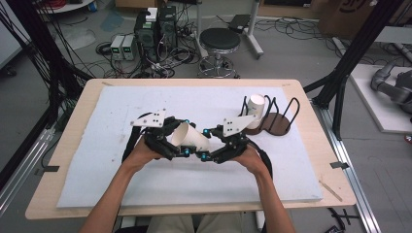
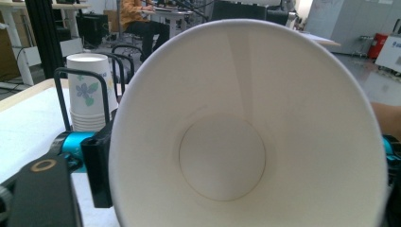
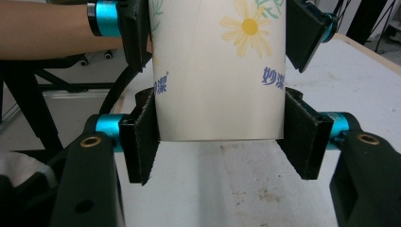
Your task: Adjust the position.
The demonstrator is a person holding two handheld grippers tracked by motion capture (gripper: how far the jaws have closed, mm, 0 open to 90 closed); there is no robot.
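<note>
Cup handover between grippers, mid-desk.
Paper cup (image 1: 190, 137) hung sideways above desk (image 1: 291, 179) centre. R gripper (image 1: 203, 156) jaws pinched its base end; L gripper (image 1: 186, 152) jaws bracketed the rim end, contact w/ wall unclear. Cup stack (image 1: 256, 108) stood in rack (image 1: 277, 122) nr far-right corner. Next: likely L clamps firmly before R lets go.

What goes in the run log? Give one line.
paper cup: held off table | right gripper: jaws shut on base | left gripper: jaws against rim end | cup stack: in rack
</note>
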